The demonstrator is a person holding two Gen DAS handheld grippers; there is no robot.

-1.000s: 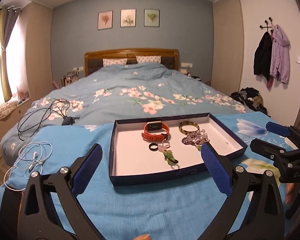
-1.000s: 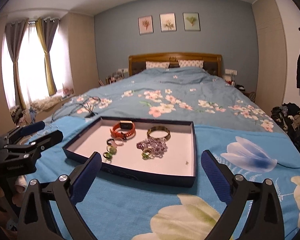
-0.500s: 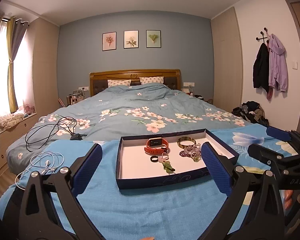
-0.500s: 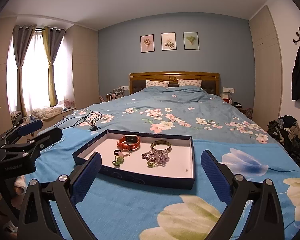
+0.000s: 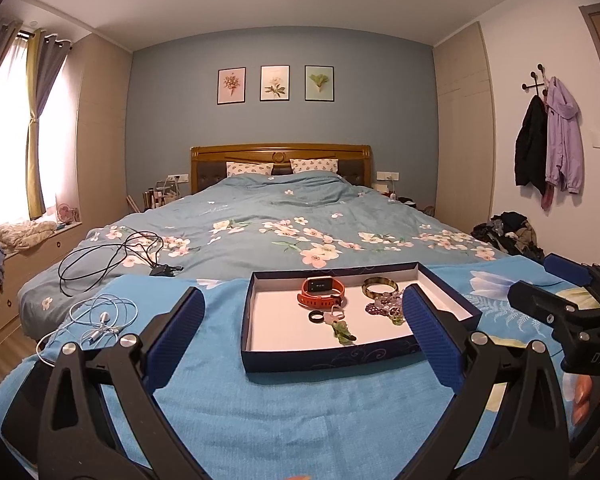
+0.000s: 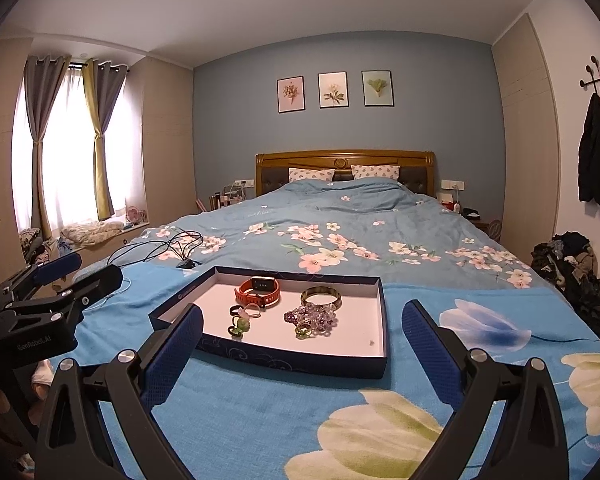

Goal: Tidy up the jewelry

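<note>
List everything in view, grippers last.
Tray: 1, dark blue with white inside, on the blue blanket
Watch: 1, orange, tray's far side
Bangle: 1, dark gold, right of watch
Bead bracelet: 1, purple, in front of bangle
Black ring: 1, in front of watch
Blanket: 1, blue floral, foot of bed
Earphones: 1, white, blanket's left
Cable: 1, black, on duvet
Pictures: 3, on the blue wall
Jackets: 2, black and lilac, wall hook
Left gripper: open
Right gripper: open
</note>
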